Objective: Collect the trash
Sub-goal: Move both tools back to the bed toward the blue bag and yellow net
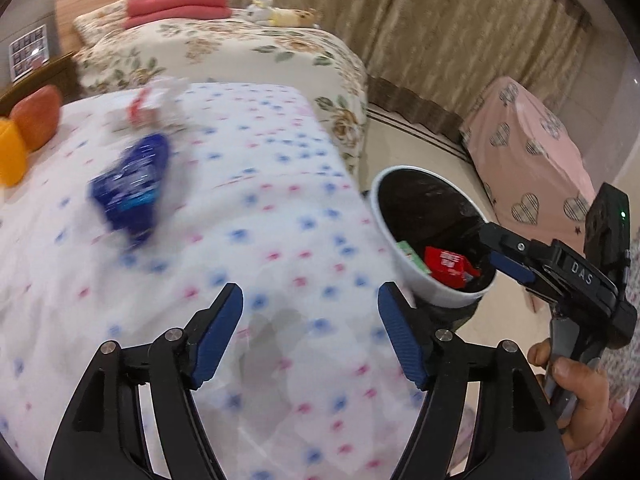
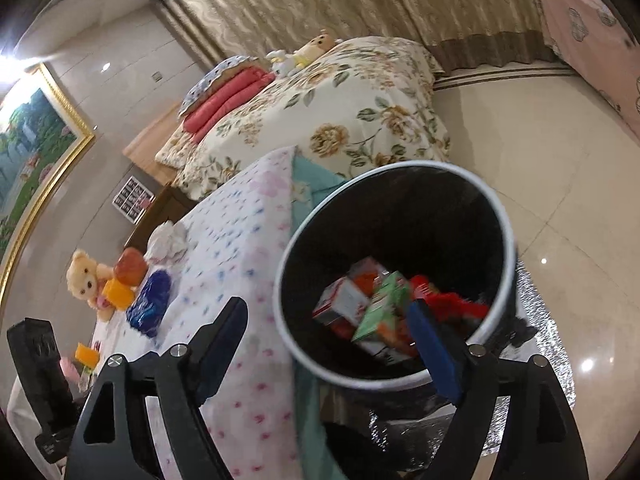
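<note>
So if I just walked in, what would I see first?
Probably the blue shiny packet lying on the dotted bedspread, with crumpled white paper just beyond it. Next, the white-rimmed trash bin beside the bed, already holding a red wrapper and small cartons. Both the left gripper and the right gripper are open and empty, the right one over the bin.

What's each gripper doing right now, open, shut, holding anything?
Left gripper: open, empty, above the bed sheet.
Right gripper: open, empty, at the trash bin rim.
</note>
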`<move>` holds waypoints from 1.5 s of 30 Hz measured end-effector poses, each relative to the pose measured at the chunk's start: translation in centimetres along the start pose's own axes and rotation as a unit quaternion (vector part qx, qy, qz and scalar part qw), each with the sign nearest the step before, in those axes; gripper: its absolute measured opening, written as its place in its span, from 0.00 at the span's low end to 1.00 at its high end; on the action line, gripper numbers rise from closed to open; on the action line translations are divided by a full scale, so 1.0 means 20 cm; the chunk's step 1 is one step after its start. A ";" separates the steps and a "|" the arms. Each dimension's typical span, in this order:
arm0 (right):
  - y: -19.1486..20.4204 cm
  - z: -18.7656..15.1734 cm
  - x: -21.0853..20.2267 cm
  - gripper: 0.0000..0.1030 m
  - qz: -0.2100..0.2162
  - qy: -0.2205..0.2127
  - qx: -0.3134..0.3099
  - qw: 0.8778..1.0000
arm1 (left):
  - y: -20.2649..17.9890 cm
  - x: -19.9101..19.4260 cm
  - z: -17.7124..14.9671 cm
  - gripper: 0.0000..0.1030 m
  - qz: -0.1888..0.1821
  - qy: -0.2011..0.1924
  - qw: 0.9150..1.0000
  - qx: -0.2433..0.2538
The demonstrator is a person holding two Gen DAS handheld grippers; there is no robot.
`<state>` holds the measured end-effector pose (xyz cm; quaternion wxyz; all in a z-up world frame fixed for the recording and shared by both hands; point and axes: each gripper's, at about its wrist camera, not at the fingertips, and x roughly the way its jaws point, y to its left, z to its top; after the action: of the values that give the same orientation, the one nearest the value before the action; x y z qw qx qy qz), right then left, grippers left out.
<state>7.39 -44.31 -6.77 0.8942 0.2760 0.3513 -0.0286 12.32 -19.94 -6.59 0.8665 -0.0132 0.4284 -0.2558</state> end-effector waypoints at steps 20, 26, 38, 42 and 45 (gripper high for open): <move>0.44 -0.15 0.16 0.86 0.049 0.033 -0.075 0.995 | 0.49 -0.21 -0.14 0.72 0.058 -0.026 0.994 -0.085; 0.51 -0.15 0.19 0.86 0.058 0.038 -0.081 0.994 | 0.56 -0.22 -0.13 0.72 0.063 -0.030 0.993 -0.100; 0.71 -0.19 0.31 0.86 0.082 0.058 -0.099 0.990 | 0.82 -0.28 -0.14 0.72 0.102 -0.036 0.986 -0.128; 0.81 -0.22 0.39 0.86 0.093 0.072 -0.109 0.987 | 0.93 -0.31 -0.13 0.72 0.116 -0.040 0.982 -0.143; 0.89 -0.24 0.45 0.86 0.099 0.079 -0.118 0.985 | 1.00 -0.31 -0.12 0.72 0.126 -0.040 0.980 -0.151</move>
<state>15.62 -25.45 -6.92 0.8885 0.2032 0.3926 0.1232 16.13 0.77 -8.32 0.8962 -0.0996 0.4256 -0.0763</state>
